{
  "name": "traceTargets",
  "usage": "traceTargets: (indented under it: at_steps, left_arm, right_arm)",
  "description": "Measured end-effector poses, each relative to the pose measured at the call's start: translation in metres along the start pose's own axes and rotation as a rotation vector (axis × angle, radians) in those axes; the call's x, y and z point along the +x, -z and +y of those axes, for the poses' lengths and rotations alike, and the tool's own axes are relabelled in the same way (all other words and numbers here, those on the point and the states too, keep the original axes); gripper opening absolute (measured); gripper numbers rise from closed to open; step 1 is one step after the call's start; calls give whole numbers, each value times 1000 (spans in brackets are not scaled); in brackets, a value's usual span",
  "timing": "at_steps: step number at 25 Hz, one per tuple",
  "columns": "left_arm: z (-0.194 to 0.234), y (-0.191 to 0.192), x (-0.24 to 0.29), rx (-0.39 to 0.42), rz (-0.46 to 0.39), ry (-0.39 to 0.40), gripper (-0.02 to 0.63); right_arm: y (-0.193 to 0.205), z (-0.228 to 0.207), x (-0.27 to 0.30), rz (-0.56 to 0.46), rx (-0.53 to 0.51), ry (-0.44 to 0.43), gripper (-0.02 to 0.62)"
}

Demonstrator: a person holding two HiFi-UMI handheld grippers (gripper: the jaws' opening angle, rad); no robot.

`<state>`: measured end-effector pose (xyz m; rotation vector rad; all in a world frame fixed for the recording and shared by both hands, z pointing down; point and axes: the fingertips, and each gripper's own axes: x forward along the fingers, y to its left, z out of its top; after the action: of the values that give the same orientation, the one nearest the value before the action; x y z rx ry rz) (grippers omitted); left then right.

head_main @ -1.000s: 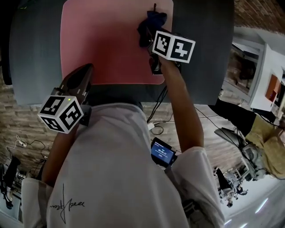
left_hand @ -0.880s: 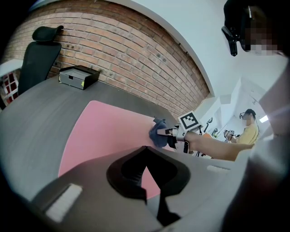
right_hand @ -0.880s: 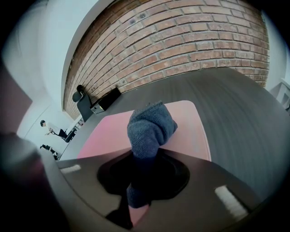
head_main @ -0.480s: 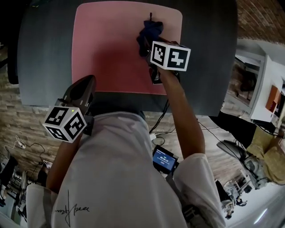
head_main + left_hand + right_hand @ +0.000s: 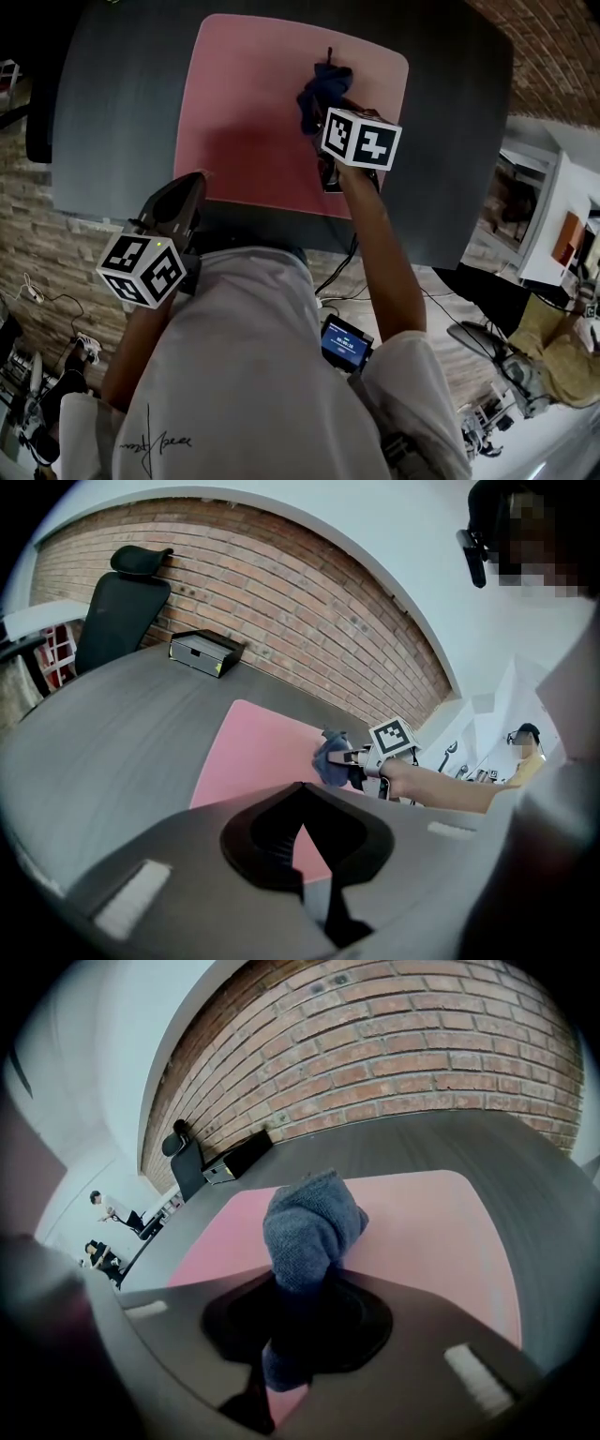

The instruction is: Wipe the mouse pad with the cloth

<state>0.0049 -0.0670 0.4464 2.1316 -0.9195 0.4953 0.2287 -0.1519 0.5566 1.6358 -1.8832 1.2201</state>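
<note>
A pink mouse pad (image 5: 272,103) lies on the dark grey table (image 5: 122,112). My right gripper (image 5: 326,117) is shut on a bunched blue cloth (image 5: 322,89), which rests on the right half of the pad. In the right gripper view the cloth (image 5: 309,1227) rises from between the jaws over the pad (image 5: 431,1227). My left gripper (image 5: 190,187) hovers at the pad's near left corner, shut and holding nothing. Its own view shows the pad (image 5: 253,752), the cloth (image 5: 330,758) and the right gripper (image 5: 354,758) ahead of it.
A black box (image 5: 204,652) sits on the far side of the table, with a black office chair (image 5: 117,607) behind it and a brick wall (image 5: 422,1044) beyond. A small lit screen (image 5: 343,342) and cables lie on the floor below the table's near edge.
The right gripper has slid the cloth leftward across the pad, away from its right edge. The head view has shifted, so the pad sits further right. The left gripper stays at the near left corner.
</note>
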Motion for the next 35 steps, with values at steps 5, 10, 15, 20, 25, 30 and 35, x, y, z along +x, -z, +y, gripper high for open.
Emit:
traceTargets:
  at_steps: [5,10,15,20,25,30,35]
  left_arm:
    - [10,3,-11,-15,-12,-12,11]
    - [15,1,-15,0,-21,-28,11]
    - [27,3,-23,-8,-28,-41,11]
    - [37,3,-31,-25,-47,-56,11]
    - [44,3,-39,-36,-58,-67,11]
    - [51,3,-48,-37,-71,-94,11]
    - [60,3,-57,-61,-84,-122,11]
  right_arm:
    - [3,18,8,0,-14,-13,69]
    - [1,30,17,10,-35,-27,69]
    - [0,47,29,18,-55,-42,69]
    - [1,63,37,28,-76,-61,69]
    - [2,81,44,39,-94,-85,69]
    - [3,97,51,56,-116,-109,69]
    - [2,111,59,68,-136,-129,69]
